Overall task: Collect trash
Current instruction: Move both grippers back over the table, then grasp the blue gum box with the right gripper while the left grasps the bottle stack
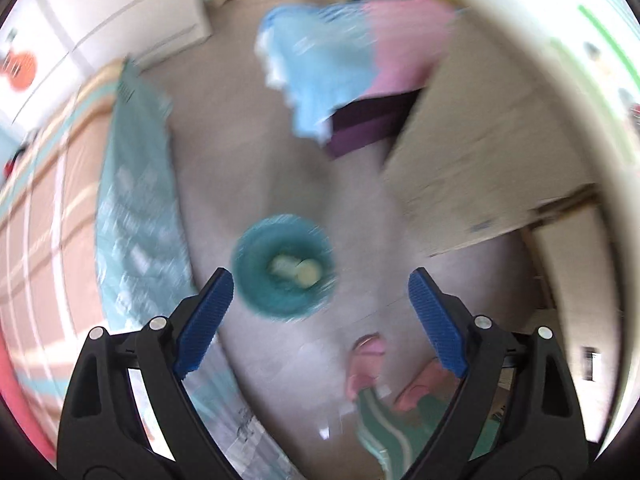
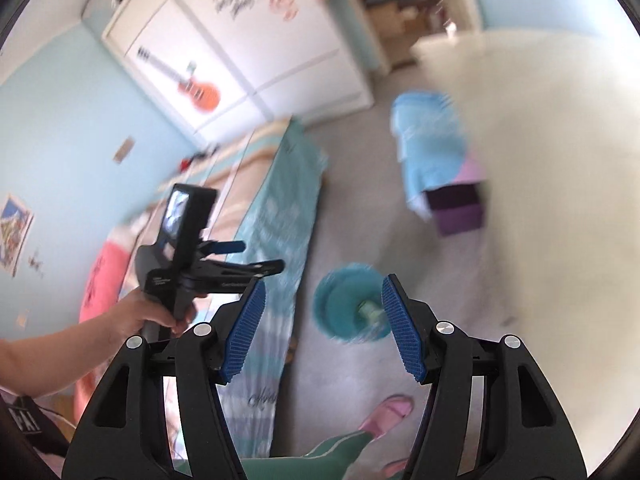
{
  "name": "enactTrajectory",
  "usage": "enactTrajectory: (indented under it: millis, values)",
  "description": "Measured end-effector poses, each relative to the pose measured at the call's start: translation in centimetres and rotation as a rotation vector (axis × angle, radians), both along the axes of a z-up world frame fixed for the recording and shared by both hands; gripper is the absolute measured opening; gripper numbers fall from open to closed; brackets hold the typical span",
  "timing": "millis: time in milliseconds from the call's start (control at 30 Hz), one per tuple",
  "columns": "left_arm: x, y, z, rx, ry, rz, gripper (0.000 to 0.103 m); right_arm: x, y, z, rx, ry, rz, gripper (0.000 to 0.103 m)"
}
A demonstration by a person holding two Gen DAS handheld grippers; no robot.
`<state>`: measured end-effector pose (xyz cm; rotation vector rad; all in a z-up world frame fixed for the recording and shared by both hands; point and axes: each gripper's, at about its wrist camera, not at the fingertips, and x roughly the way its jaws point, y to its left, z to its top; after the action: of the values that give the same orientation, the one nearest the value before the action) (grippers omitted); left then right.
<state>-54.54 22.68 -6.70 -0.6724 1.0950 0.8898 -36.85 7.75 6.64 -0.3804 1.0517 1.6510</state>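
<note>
1. The left gripper (image 1: 320, 300) points steeply down at the floor, its blue ribbed jaws spread wide, with nothing between them and touching nothing.
2. The right gripper (image 2: 323, 328) also has its jaws spread apart and empty, though less widely than the left one's; in the right wrist view, the person's left hand (image 2: 154, 316) grips the other tool's handle off to the left.
3. Below both grippers, well clear of the jaws, stands a round teal plastic trash bin (image 1: 284, 266) on the pale grey carpet floor (image 1: 256, 152); two pale crumpled pieces of trash (image 1: 296, 270) lie at its bottom, blurred.
4. The bin sits in an open strip of carpet, with free floor all around its rim.
5. To its left runs the edge of a bed draped in a teal patterned bedspread (image 1: 132, 200), near the bin but not touching it.
6. To the right stands the corner of a light wooden panel (image 1: 480, 152), apart from the bin.
7. Farther back, a purple box (image 1: 364, 128) sits under light blue and pink cloths (image 1: 320, 64).
8. Near the jaws' base, the person's pink slippers (image 1: 368, 364) stand on the carpet beside the bin.
</note>
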Motion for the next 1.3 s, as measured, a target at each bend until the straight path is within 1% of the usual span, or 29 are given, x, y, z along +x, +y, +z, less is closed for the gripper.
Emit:
enactTrajectory:
  millis: [33,67,133,167,233,267,367,433,500,600,700,800,900,933,1167,1300]
  values:
    - [1.5,-0.7,1.5,0.017,-0.025,-0.038,0.089,1.3,-1.4,1.0,0.016,-0.019,-0.042,0.068]
    - [3.8,-1.7,3.5,0.047,-0.058,-0.098,0.091,3.0,-3.2,2.1,0.031,-0.046,-0.103,0.069]
    - [7.2,-3.3,5.8,0.079,-0.1,-0.186,0.092,6.0,-6.6,3.5,0.052,-0.076,-0.206,0.07]
    - [9.4,-4.5,7.2,0.096,-0.129,-0.249,0.092,7.2,-8.1,3.9,0.052,-0.088,-0.249,0.07]
    - [13.1,-6.3,9.0,0.097,-0.175,-0.338,0.094,10.2,-12.1,4.5,0.049,-0.114,-0.36,0.07]
    - [15.6,-7.7,10.0,0.091,-0.206,-0.403,0.094,11.5,-13.8,4.6,0.043,-0.125,-0.41,0.07]
    - [21.4,-11.1,11.6,0.109,-0.249,-0.551,0.096,15.4,-20.0,4.6,-0.001,-0.181,-0.556,0.07]
    - [25.4,-13.4,11.8,0.089,-0.255,-0.634,0.096,17.4,-23.3,4.4,-0.032,-0.225,-0.623,0.07]
    - [28.4,-15.5,12.0,0.075,-0.262,-0.709,0.096,19.5,-26.6,4.1,-0.071,-0.258,-0.679,0.07]
    - [33.0,-19.9,12.2,0.076,-0.263,-0.844,0.096,21.5,-30.9,3.5,-0.113,-0.285,-0.751,0.07]
    - [37.6,-24.1,12.0,0.082,-0.249,-0.96,0.096,23.3,-34.0,2.6,-0.144,-0.286,-0.799,0.07]
    - [41.3,-26.8,12.0,0.079,-0.251,-1.041,0.096,24.2,-36.1,1.8,-0.151,-0.289,-0.824,0.07]
    - [44.5,-28.7,11.6,0.076,-0.241,-1.103,0.096,25.4,-37.8,0.9,-0.155,-0.251,-0.83,0.07]
    - [45.0,-28.7,11.5,0.075,-0.241,-1.119,0.096,25.2,-37.7,0.7,-0.158,-0.243,-0.828,0.07]
    - [50.1,-31.1,9.1,0.069,-0.183,-1.258,0.096,27.6,-37.4,-2.8,-0.182,-0.176,-0.769,0.07]
    - [52.8,-32.1,7.5,0.065,-0.159,-1.312,0.096,28.7,-37.1,-4.4,-0.183,-0.147,-0.748,0.07]
